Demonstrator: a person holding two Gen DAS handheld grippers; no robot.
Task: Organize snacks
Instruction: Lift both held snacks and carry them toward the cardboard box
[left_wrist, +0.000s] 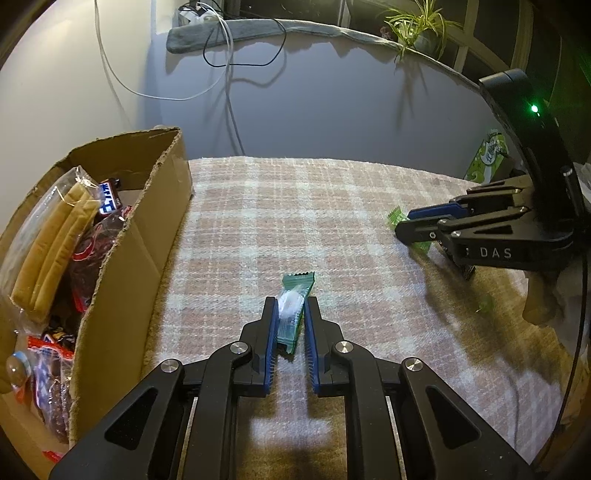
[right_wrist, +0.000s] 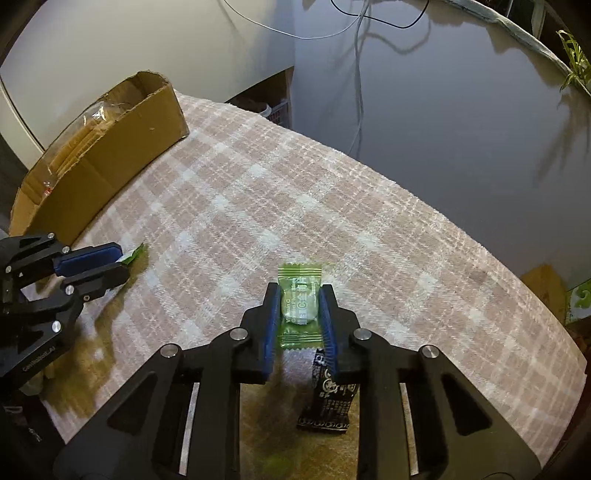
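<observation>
My left gripper (left_wrist: 291, 303) is shut on a dark green wrapped candy (left_wrist: 295, 291), whose top end sticks out past the blue pads. In the right wrist view, the right gripper (right_wrist: 300, 291) is shut on a light green wrapped candy (right_wrist: 300, 306) over the plaid cloth (right_wrist: 295, 192). A black snack packet (right_wrist: 328, 398) lies on the cloth under its right finger. The open cardboard box (left_wrist: 122, 258) at the left holds several bagged snacks and bars. Each view shows the other gripper too: the right gripper (left_wrist: 406, 225) and the left gripper (right_wrist: 118, 262).
The plaid cloth (left_wrist: 295, 206) ends at a far edge before a dark wall with hanging cables (left_wrist: 229, 66). A green printed box (left_wrist: 487, 155) stands at the far right. A potted plant (left_wrist: 421, 29) and a grey pad (left_wrist: 258, 31) sit on the ledge behind.
</observation>
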